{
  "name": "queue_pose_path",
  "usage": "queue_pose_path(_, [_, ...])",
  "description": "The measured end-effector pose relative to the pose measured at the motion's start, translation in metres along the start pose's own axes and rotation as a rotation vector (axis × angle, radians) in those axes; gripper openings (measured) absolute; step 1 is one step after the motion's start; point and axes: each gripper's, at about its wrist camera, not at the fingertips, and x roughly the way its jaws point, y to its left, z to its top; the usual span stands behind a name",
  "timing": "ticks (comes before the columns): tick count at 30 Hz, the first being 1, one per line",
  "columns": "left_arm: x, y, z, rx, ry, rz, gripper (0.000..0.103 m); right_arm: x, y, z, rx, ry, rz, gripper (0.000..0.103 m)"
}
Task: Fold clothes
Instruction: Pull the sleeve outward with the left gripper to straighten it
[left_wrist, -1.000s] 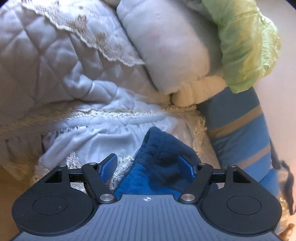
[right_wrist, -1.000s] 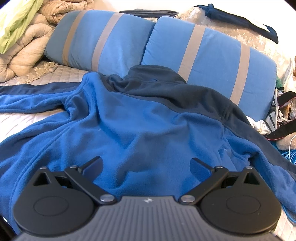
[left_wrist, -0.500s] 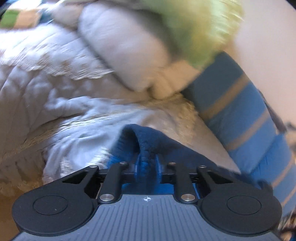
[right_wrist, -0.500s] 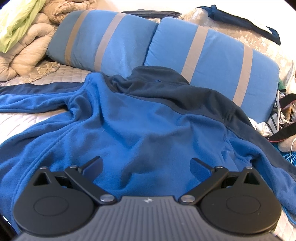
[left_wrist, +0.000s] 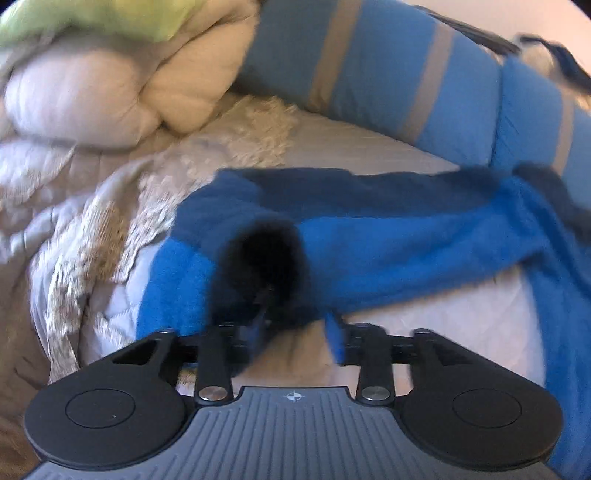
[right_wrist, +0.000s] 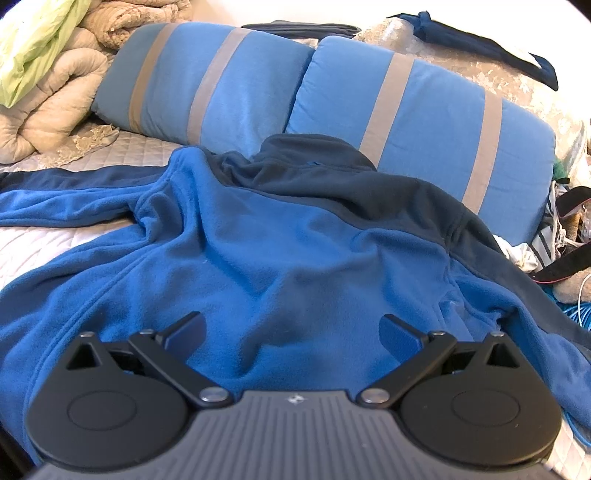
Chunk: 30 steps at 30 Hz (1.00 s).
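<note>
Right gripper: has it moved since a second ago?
No. The right gripper sits at the same spot over the fleece jacket, striped pillows unchanged in frame.

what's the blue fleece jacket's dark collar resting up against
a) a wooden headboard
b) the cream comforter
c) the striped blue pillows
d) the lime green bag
c: in the right wrist view the blue fleece jacket lies spread on the bed with its dark collar bunched against the foot of the striped blue pillows, right where the two meet.
</note>
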Motion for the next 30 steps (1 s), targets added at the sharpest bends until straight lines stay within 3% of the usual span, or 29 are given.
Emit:
queue_pose_path(3, [-0.014,-0.016,-0.004,0.079,-0.030,0.009,0.045,0.000,-0.001,0.001,0.004,0.001,0.001,0.103])
queue_pose_path(6, [-0.044,-0.030,-0.006,0.159,-0.157,0.023,0.047,-0.001,-0.001,0.001,0.005,-0.002,0.003,0.103])
queue_pose_path(10, [-0.075,-0.025,-0.003,0.172,-0.311,0.149,0.072,-0.003,-0.001,0.001,0.006,-0.009,0.010,0.103])
queue_pose_path(15, [-0.051,-0.018,-0.006,0.275,-0.217,0.254,0.075,-0.003,-0.001,0.002,0.008,-0.010,0.011,0.103])
queue_pose_path(24, [-0.012,-0.043,-0.023,0.440,-0.163,0.313,0.075,-0.001,0.002,0.001,-0.006,-0.005,-0.001,0.103])
queue_pose_path(30, [0.012,-0.057,-0.039,0.574,-0.130,0.427,0.075,0.000,0.000,0.001,0.001,-0.005,-0.002,0.103])
